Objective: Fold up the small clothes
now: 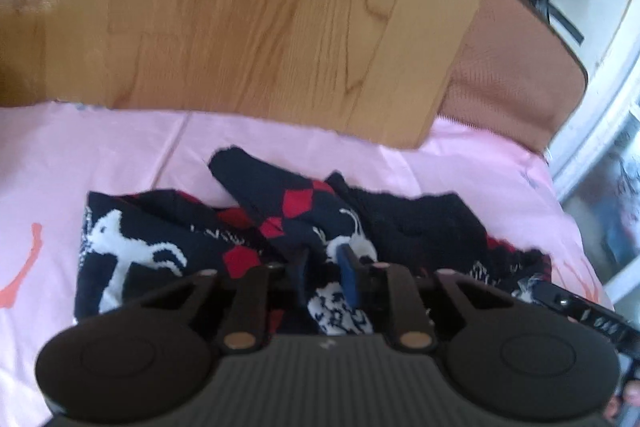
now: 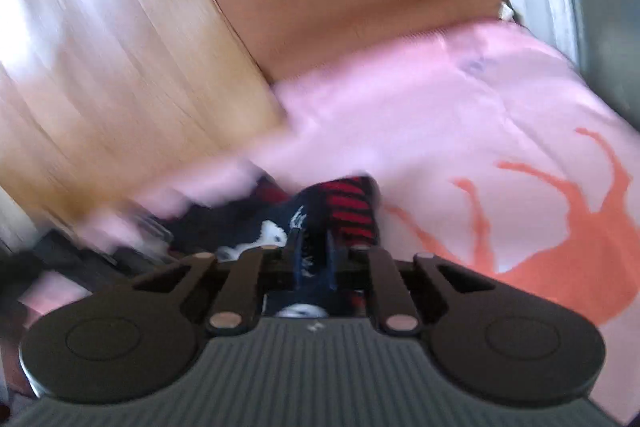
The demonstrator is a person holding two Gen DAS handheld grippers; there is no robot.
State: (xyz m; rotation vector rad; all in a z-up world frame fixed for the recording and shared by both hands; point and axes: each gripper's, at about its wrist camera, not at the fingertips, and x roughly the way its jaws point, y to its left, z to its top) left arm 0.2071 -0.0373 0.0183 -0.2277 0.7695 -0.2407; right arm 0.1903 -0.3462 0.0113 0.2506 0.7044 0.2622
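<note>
Mid-fold, apparently: left claw pinching a raised fold of the dark knit garment, right claw clamped on its red-striped edge, rest heaped on the pink sheet near the bed's head end. Next, probably carry both corners across together and lay flat. Close behind, wooden headboard and brown cushion, limiting room.

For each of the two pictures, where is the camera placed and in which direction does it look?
Left wrist: on the left gripper, looking along its fingers at the dark patterned garment on the pink sheet.
Right wrist: on the right gripper, blurred, fingers closed on the same garment.
Both show the wooden headboard and brown cushion.
</note>
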